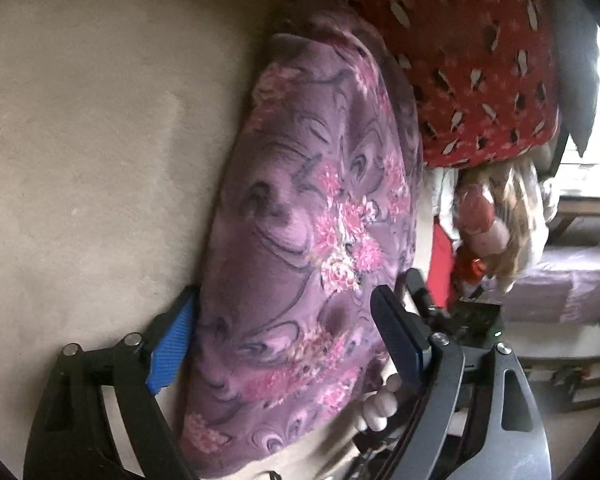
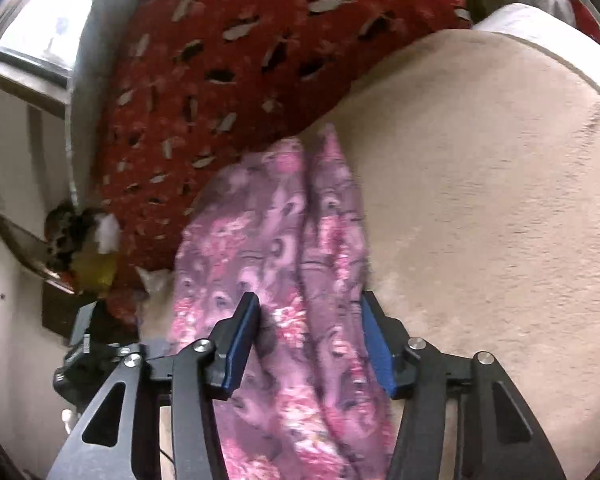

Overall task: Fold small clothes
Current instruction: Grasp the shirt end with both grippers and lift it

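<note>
A purple cloth with pink flower print lies on a beige blanket. My left gripper is open, its blue-padded fingers straddling the wide near part of the cloth. In the right wrist view the same cloth lies bunched in lengthwise folds. My right gripper is open, with the cloth running between its jaws. The other gripper shows at the left edge of the right wrist view.
A red patterned pillow or quilt lies just beyond the cloth, touching its far end; it also shows in the right wrist view. A window, a wall and hanging clutter lie past the bed's edge.
</note>
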### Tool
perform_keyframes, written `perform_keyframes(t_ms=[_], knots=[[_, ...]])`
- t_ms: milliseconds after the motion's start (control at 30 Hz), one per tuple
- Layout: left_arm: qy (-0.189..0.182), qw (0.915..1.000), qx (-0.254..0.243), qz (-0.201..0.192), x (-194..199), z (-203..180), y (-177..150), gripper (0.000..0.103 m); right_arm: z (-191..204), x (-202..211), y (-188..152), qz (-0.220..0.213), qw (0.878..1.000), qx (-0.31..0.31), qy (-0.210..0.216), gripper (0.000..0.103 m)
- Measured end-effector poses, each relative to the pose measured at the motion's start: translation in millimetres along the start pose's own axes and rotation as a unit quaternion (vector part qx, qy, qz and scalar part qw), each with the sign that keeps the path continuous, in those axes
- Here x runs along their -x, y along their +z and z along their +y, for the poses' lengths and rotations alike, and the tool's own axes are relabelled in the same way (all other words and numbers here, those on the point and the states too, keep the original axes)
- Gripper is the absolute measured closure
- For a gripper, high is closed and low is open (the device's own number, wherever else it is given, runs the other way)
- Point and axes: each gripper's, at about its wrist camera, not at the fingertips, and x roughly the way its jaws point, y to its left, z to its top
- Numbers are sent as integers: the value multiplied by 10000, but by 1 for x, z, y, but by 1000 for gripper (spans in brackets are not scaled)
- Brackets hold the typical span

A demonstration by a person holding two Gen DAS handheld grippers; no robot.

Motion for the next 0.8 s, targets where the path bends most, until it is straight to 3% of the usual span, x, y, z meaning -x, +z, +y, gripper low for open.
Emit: perform_keyframes(t_ms=[167,200,233,267,300,367,567,800], knots=[[44,9995,305,-76,-1,-3,4,22,19,-18,3,97,9982,396,-436,41],[130,9994,310,-117,0,-3,4,27,26,-21,3,108,9968,537,-585,48],[272,9992,260,-159,1,-4,3,45,32,-23,3,138,9951,720,-669,58],[438,9988,126,-190,2,-7,2,58,35,-21,0,139,9932,872,-753,60],[499,9985,34,-219,2,-10,1,62,41,-19,-1,103,9910,1034,-840,68],[468,9983,-75,-339,8,-14,-4,74,48,-11,-5,34,9892,1186,-857,72],[581,9952,-356,-699,38,-24,-27,77,81,6,-17,-247,9838,1521,-921,73],[825,9881,-590,-1156,92,-10,-73,77,119,23,-60,-107,9862,1605,-384,73]])
